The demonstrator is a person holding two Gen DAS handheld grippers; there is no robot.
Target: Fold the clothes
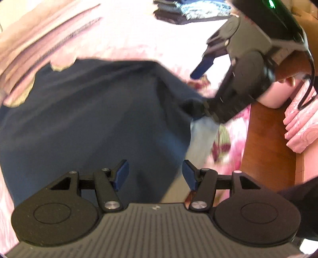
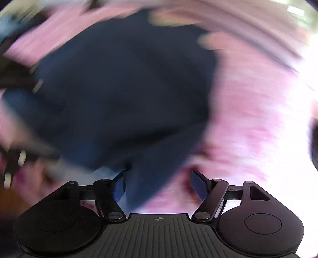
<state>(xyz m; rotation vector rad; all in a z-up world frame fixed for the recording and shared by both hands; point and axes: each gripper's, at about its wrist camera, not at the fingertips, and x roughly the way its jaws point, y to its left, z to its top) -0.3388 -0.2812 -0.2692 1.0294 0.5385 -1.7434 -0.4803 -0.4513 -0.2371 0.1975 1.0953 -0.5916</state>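
Observation:
A dark navy garment [image 1: 89, 119] lies spread on a pink flowered bedsheet [image 1: 129, 35], with a folded edge running toward its right side. My left gripper [image 1: 156, 174] hovers over the garment's near right part, jaws open and nothing pinched between the blue pads [image 1: 122, 174]. The right gripper [image 1: 196, 91] comes in from the upper right, by the garment's right edge, jaws apart. The right wrist view is heavily blurred. There the right gripper [image 2: 160, 184] stands open over the garment [image 2: 129, 89] and the sheet, with cloth beneath it but none clamped.
A stack of folded clothes [image 1: 188, 12] sits at the far end of the bed. A brown wooden surface [image 1: 268, 148] and pink patterned fabric [image 1: 302, 129] lie to the right. A person's hand [image 1: 288, 80] holds the right gripper.

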